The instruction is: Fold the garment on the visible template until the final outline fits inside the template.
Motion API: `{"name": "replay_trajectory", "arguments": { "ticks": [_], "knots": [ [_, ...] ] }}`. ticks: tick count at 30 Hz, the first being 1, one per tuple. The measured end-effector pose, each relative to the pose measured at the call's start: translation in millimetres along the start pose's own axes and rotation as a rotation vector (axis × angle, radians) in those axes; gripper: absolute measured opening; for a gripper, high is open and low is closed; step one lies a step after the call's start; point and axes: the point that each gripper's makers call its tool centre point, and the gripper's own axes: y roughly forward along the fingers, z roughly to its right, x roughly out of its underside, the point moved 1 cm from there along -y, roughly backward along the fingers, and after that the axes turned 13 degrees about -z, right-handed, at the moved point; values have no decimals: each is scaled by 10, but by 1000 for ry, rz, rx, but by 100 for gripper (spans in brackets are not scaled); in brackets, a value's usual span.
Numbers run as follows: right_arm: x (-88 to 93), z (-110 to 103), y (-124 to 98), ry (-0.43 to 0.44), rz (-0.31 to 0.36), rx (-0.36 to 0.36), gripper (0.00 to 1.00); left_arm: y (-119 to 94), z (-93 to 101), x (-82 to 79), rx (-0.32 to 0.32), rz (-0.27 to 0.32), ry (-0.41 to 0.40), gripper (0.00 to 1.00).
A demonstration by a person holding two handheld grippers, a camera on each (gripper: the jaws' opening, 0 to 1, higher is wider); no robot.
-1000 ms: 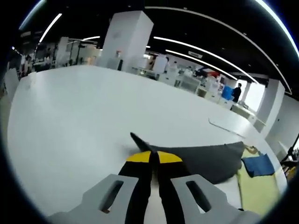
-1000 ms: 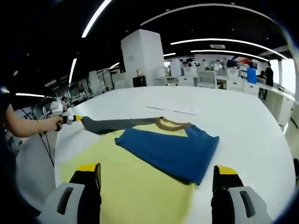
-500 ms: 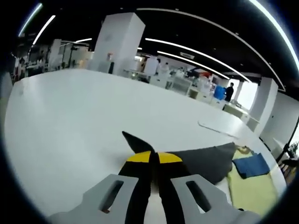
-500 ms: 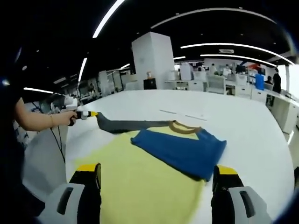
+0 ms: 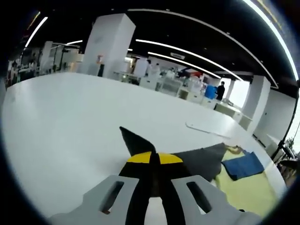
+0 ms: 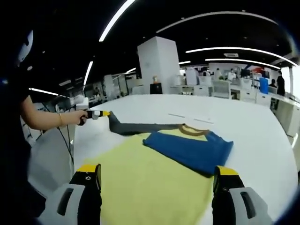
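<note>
A folded blue shirt (image 6: pixel 190 151) is seen lying on the far right part of a yellow template (image 6: pixel 145 183) spread on a white table (image 6: pixel 253 126). Its grey sleeve (image 6: pixel 140 127) is stretched out to the left, pinched at the cuff by the closed left gripper (image 5: pixel 150 158). The right gripper (image 6: pixel 157 176) is held wide open and empty above the template's near edge.
</note>
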Motion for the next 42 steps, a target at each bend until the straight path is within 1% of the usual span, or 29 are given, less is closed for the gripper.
{"name": "replay_trajectory", "arguments": {
  "ticks": [3, 9, 15, 19, 31, 42],
  "knots": [
    [9, -42, -17, 5, 4, -4, 99, 17, 82, -22, 17, 3, 5, 1],
    [31, -51, -62, 8, 1, 5, 99, 53, 261, -69, 52, 11, 32, 1],
    [55, -74, -99, 6, -2, 4, 99, 94, 433, -107, 98, 17, 38, 0],
    [74, -95, -106, -3, -11, 0, 99, 123, 522, -139, 116, 22, 40, 0],
    [73, -122, -121, -16, -16, -16, 99, 192, 941, -229, 198, 41, 57, 0],
    [157, -90, -135, 2, -44, -4, 98, 279, 1305, -265, 259, 45, 64, 0]
  ]
}}
